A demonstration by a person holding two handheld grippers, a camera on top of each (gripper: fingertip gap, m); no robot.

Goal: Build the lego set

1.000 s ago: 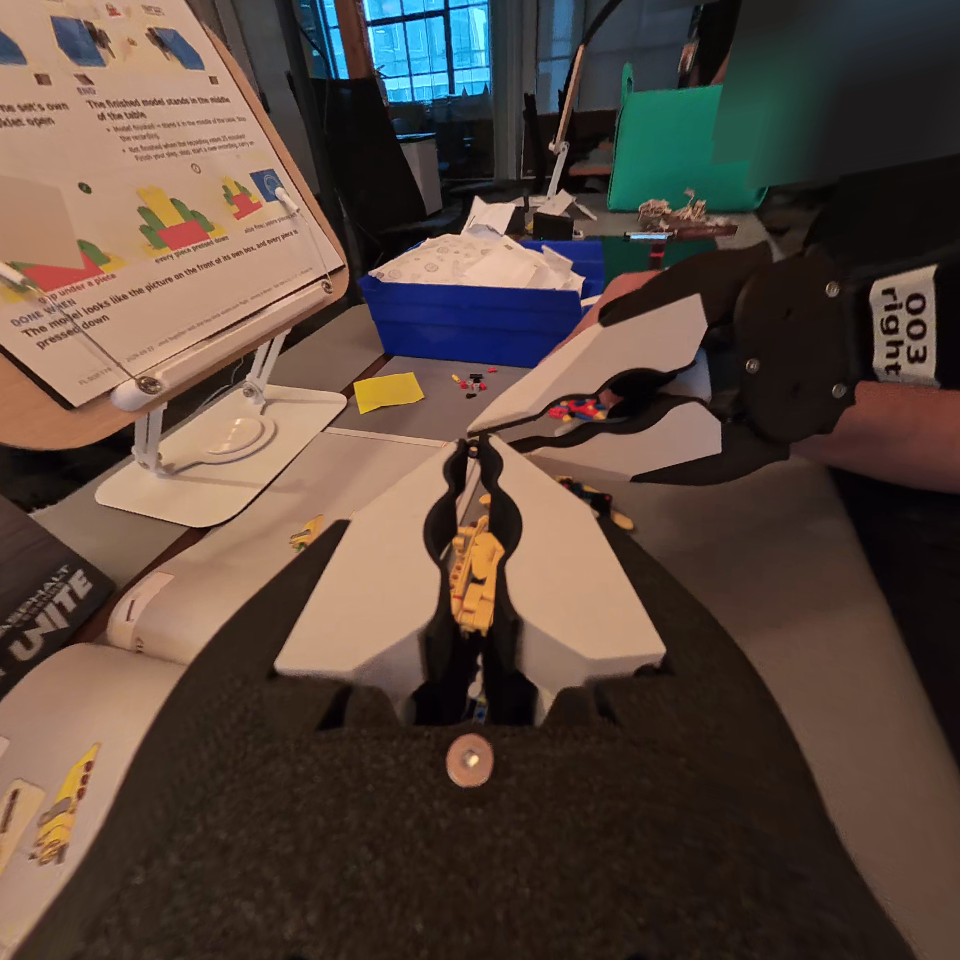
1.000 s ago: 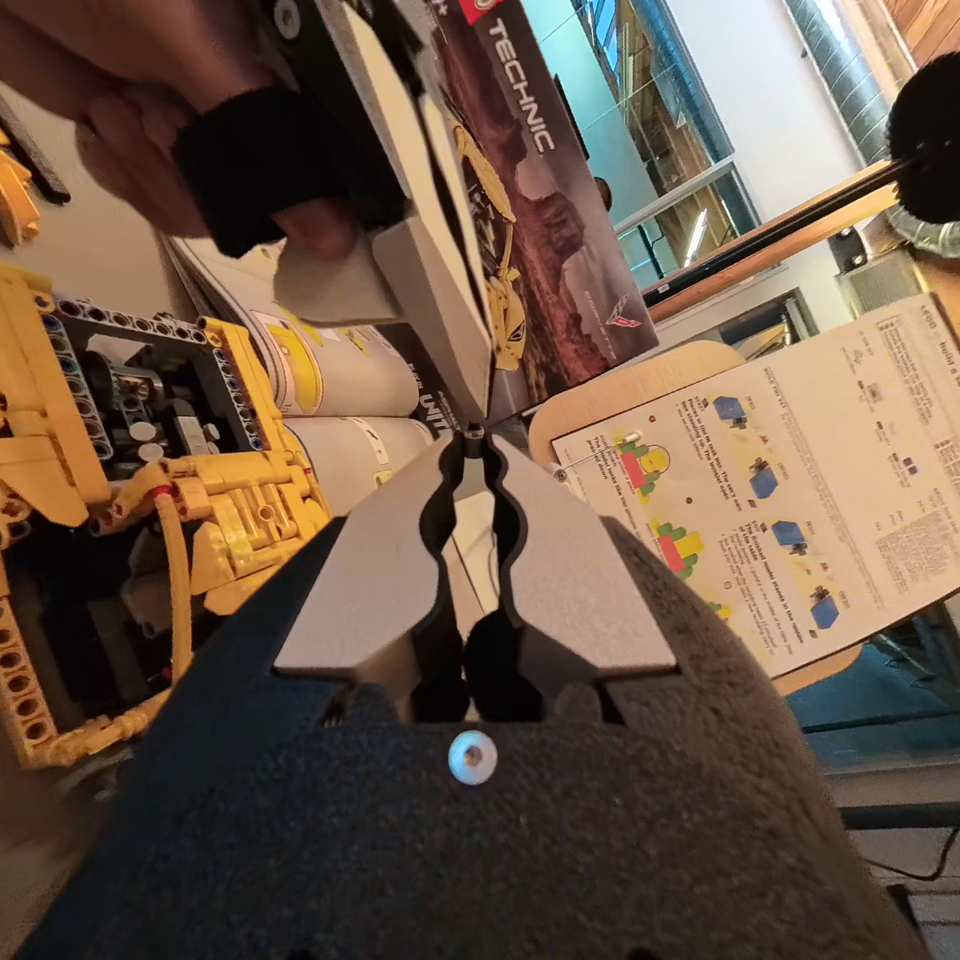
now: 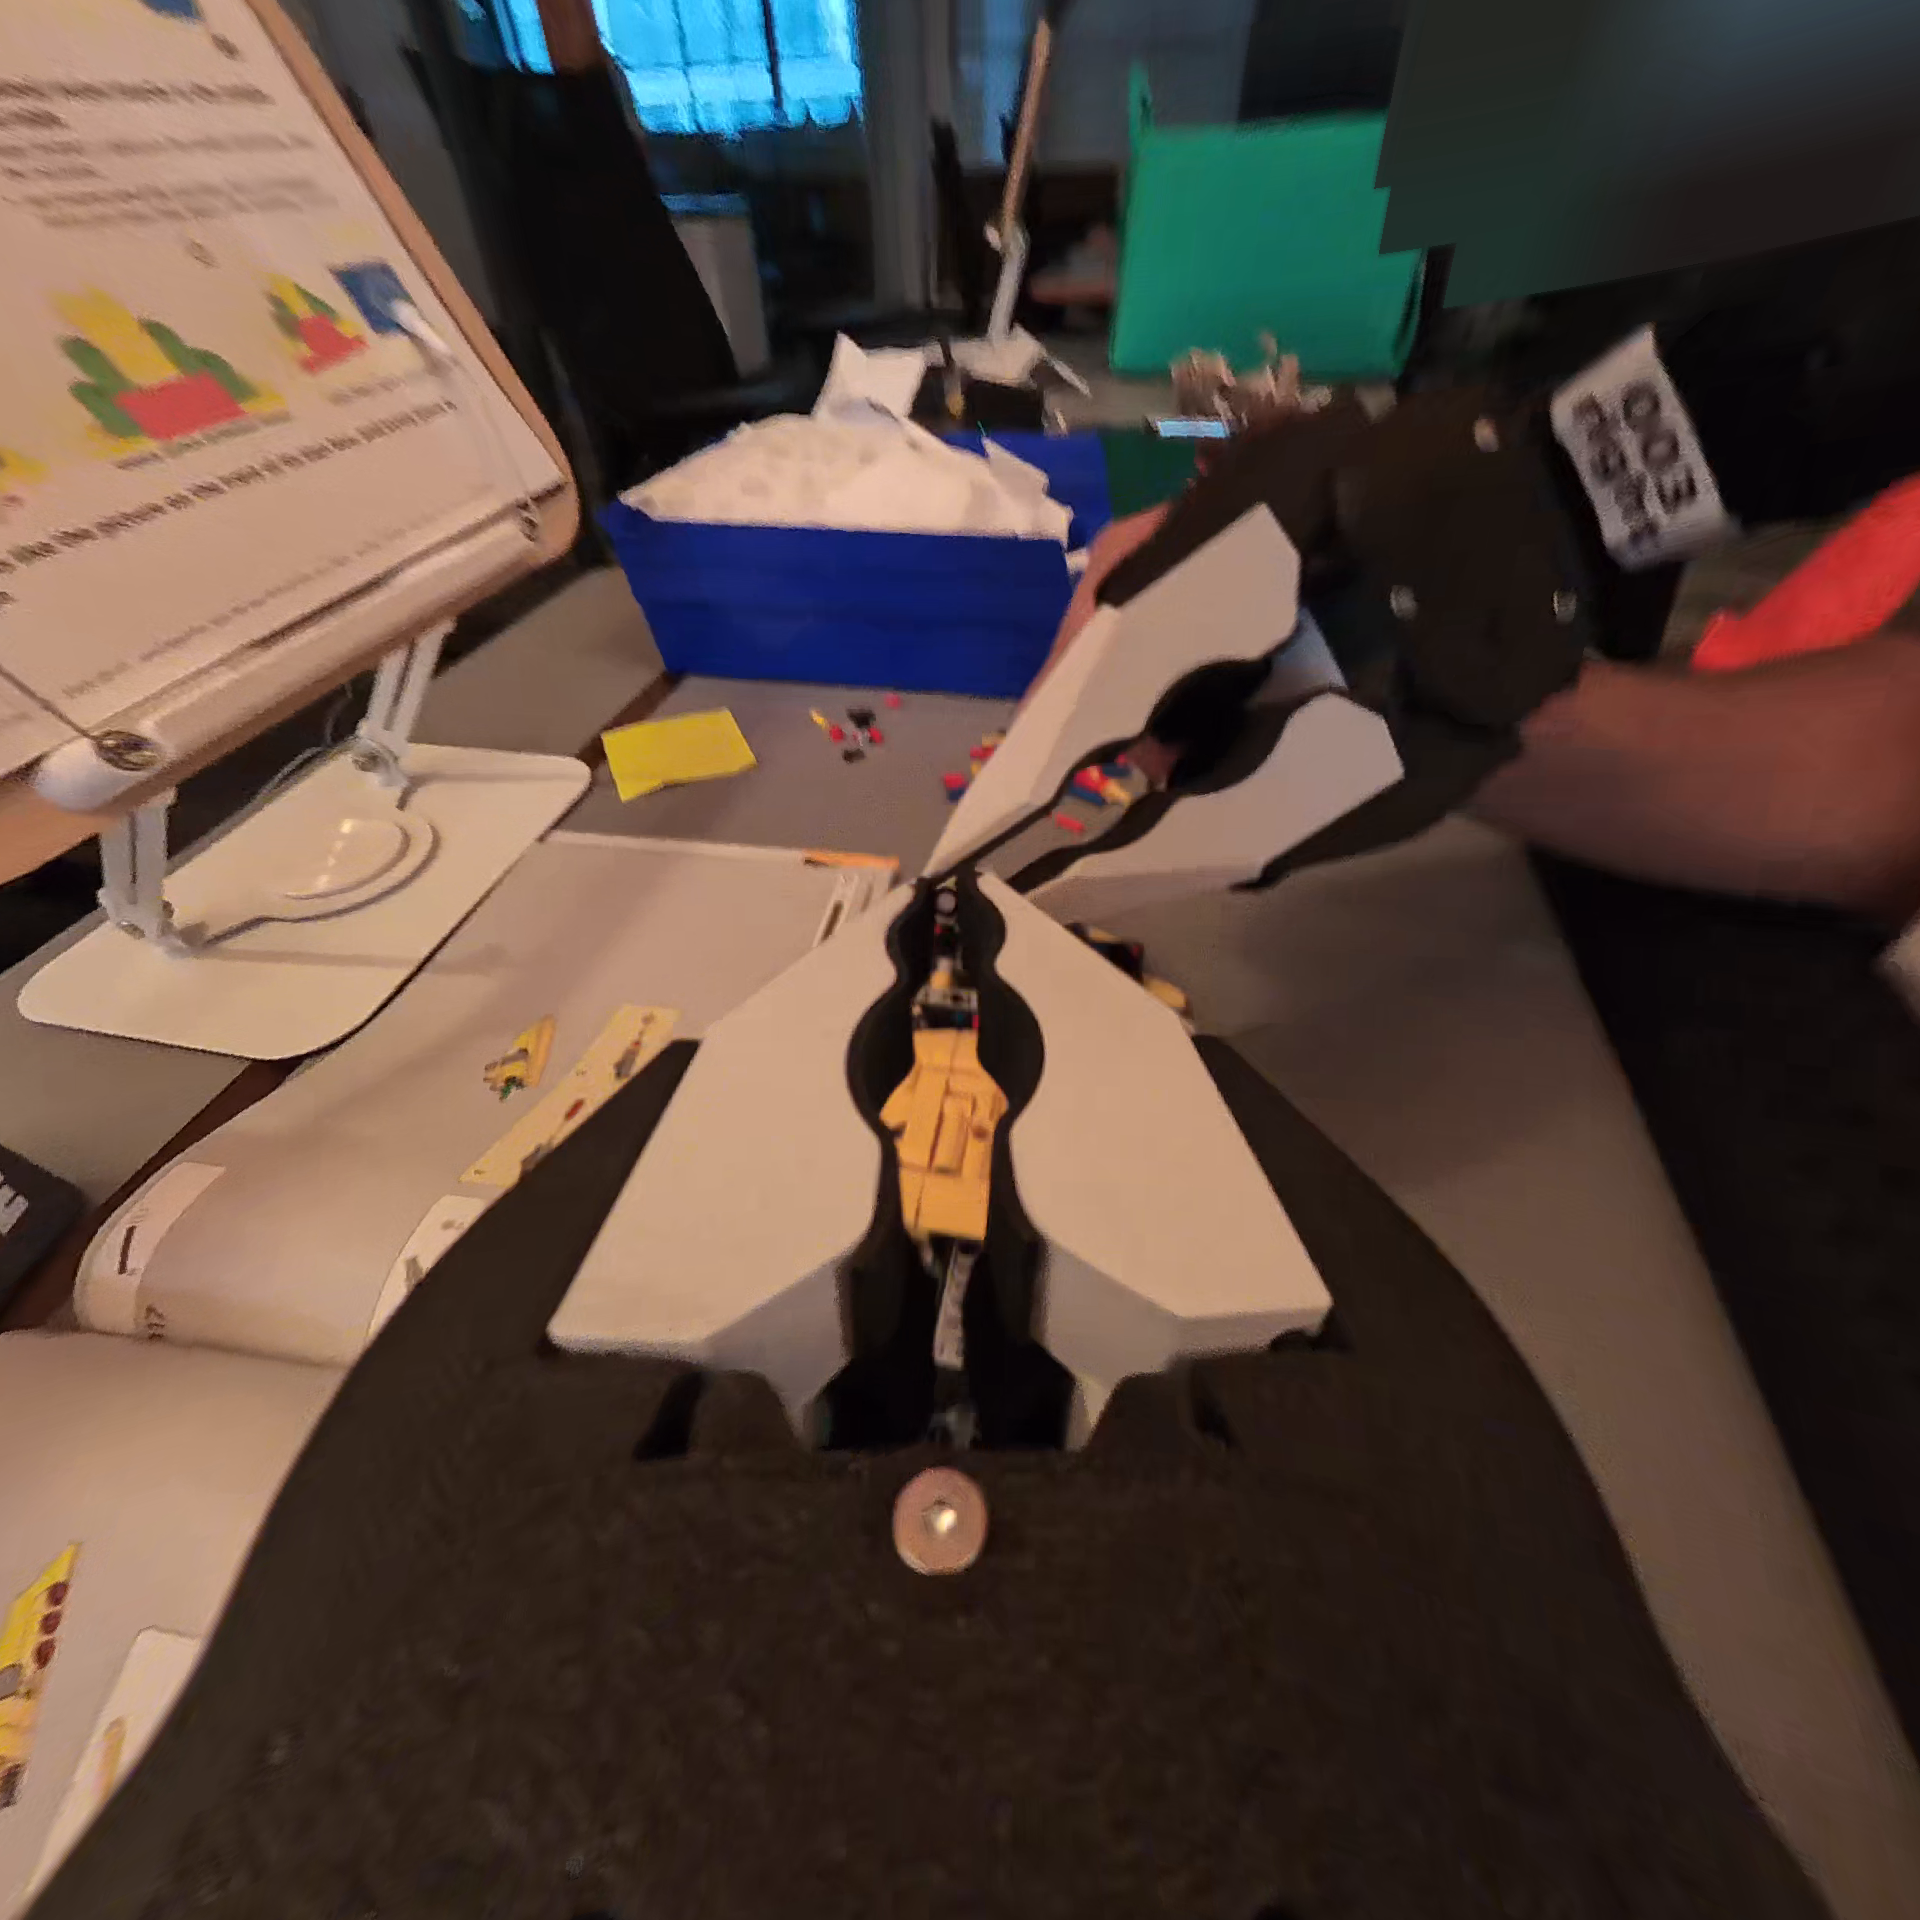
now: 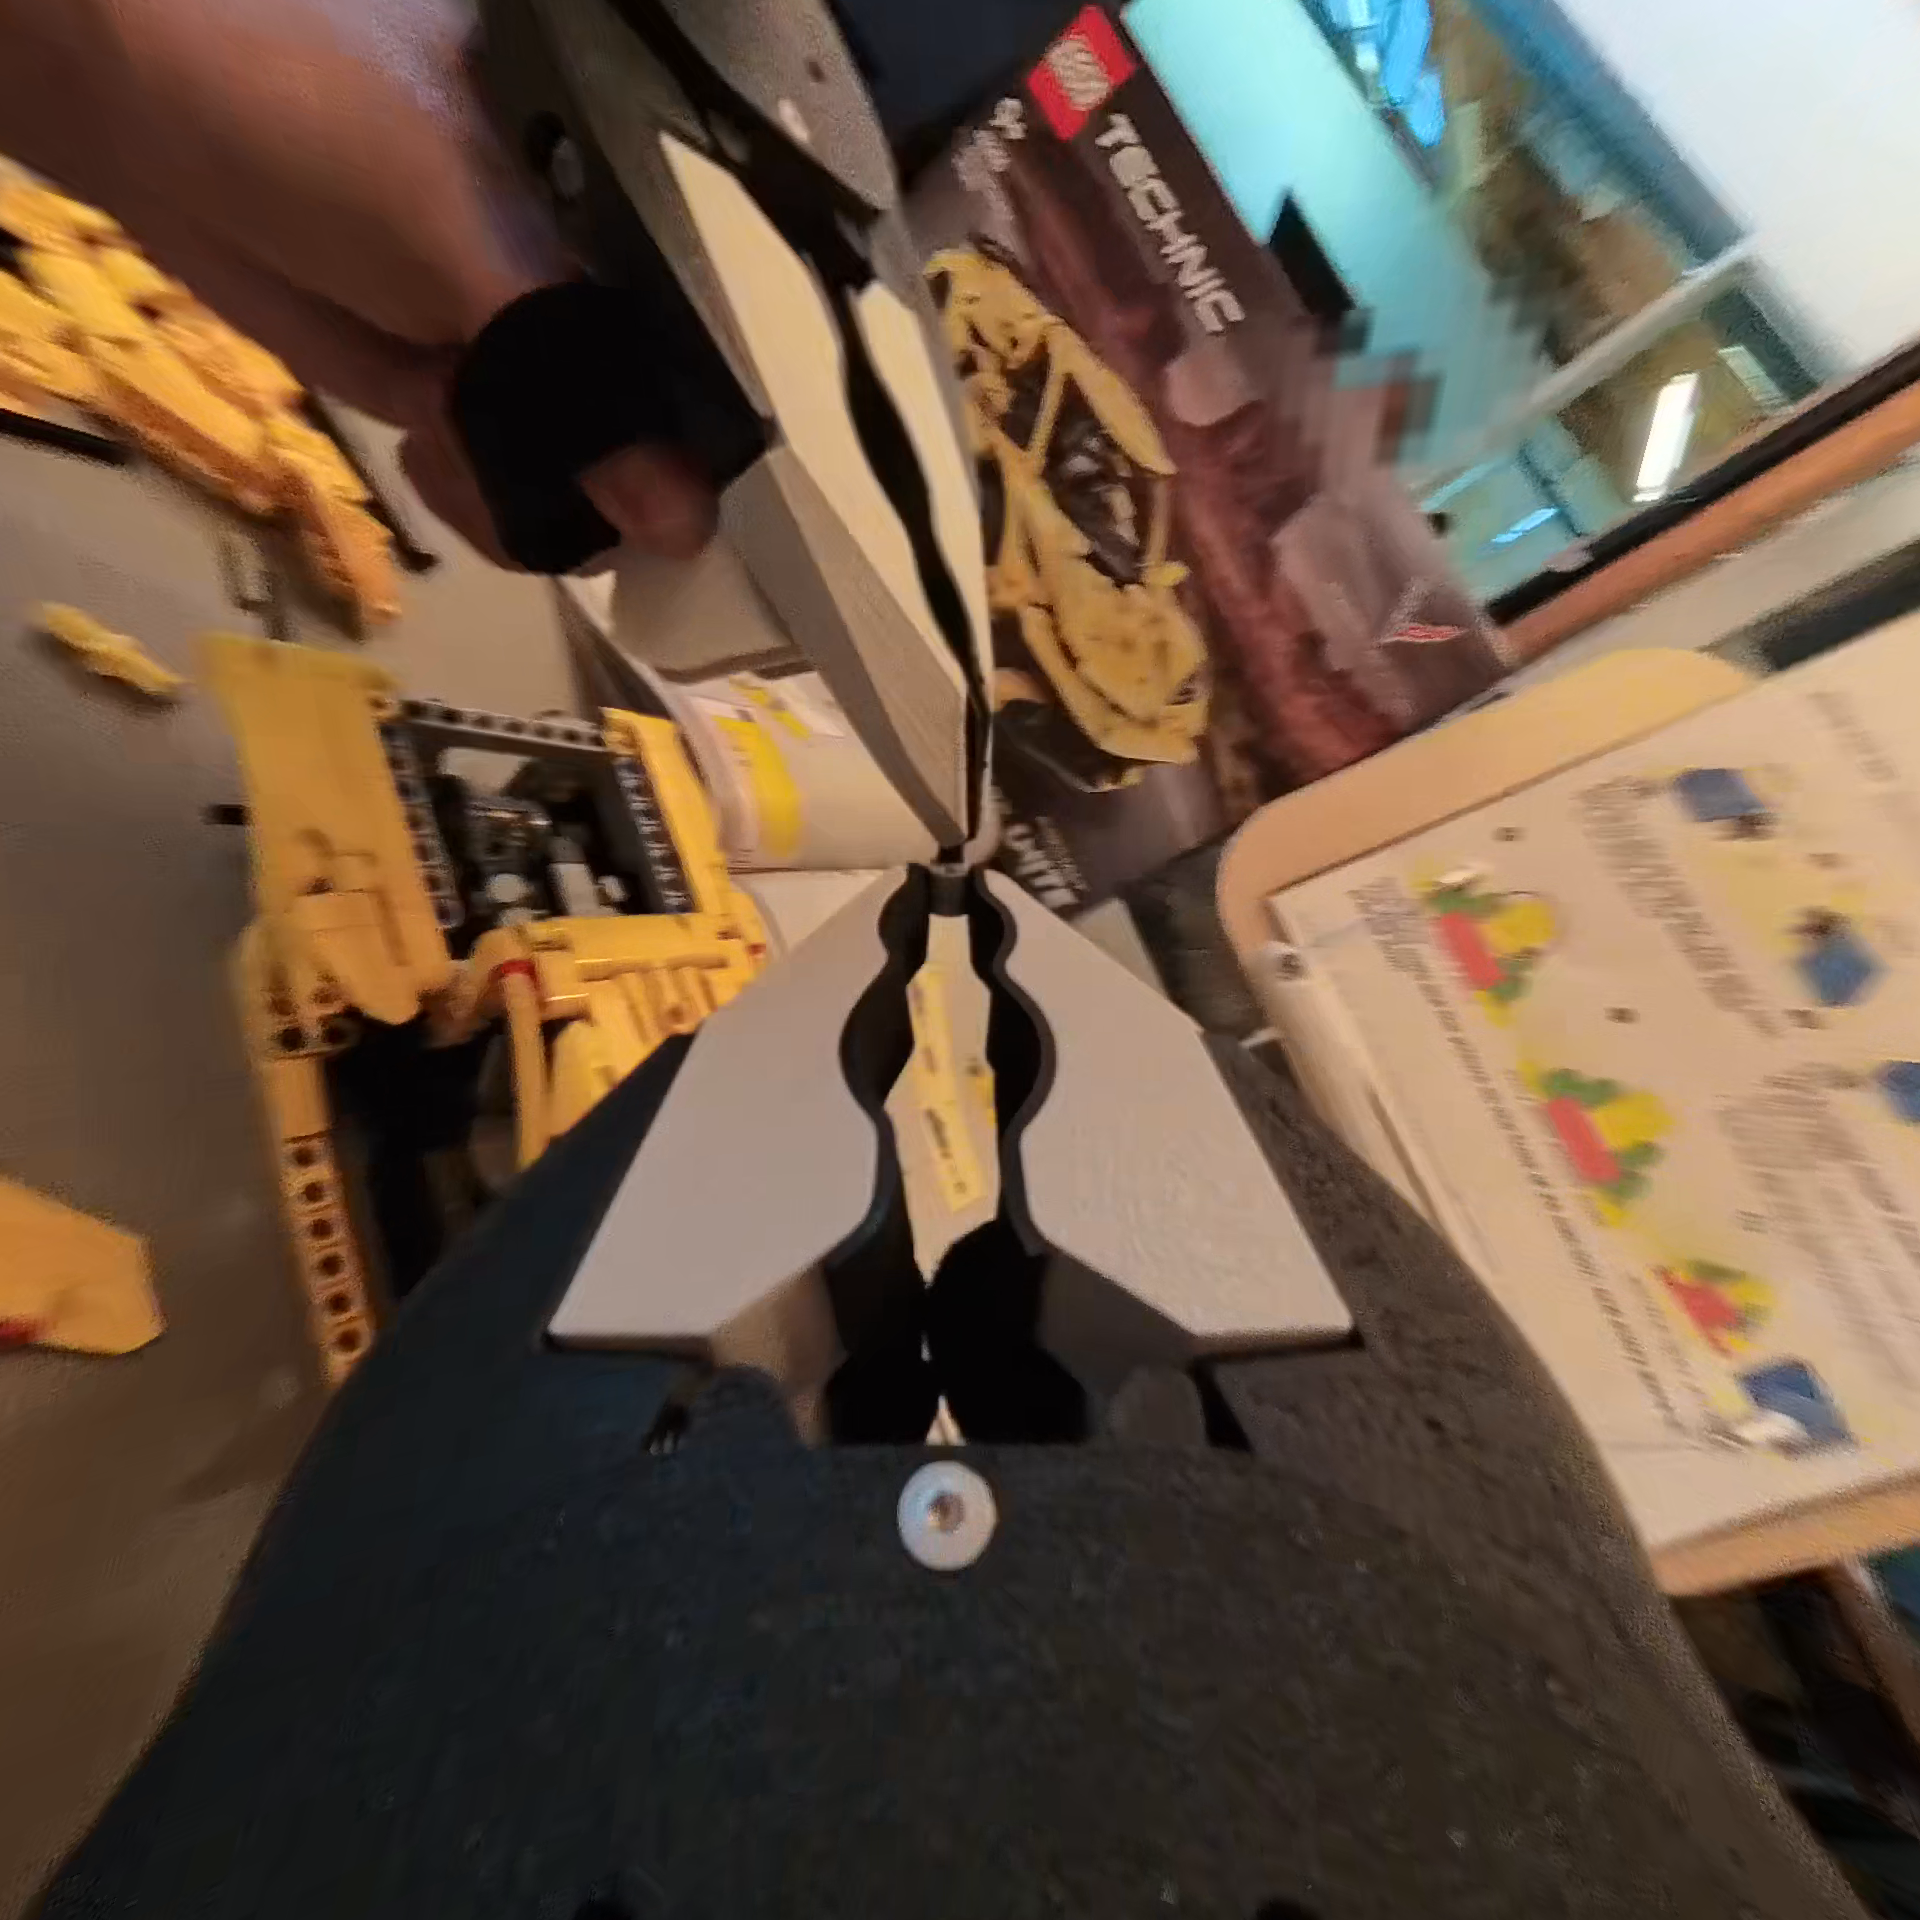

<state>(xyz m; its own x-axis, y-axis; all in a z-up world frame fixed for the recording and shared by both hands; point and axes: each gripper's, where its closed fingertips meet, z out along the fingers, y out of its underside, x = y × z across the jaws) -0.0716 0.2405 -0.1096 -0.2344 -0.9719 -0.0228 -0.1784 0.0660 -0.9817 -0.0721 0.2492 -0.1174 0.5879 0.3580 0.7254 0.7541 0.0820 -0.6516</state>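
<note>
We see two grippers tip to tip: the right gripper [image 4: 948, 891] pinches one small dark piece [image 4: 945, 889]; the left gripper's [image 3: 943, 902] grip we cannot tell, above one yellow model [image 4: 457, 935].

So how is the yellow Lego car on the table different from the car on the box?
The Lego car model is half-built, its open frame showing black and grey parts inside; the car picture on the Lego box looks whole. The model is real bricks lying on the grey table; the picture is flat print on the box. Both are yellow.
</note>
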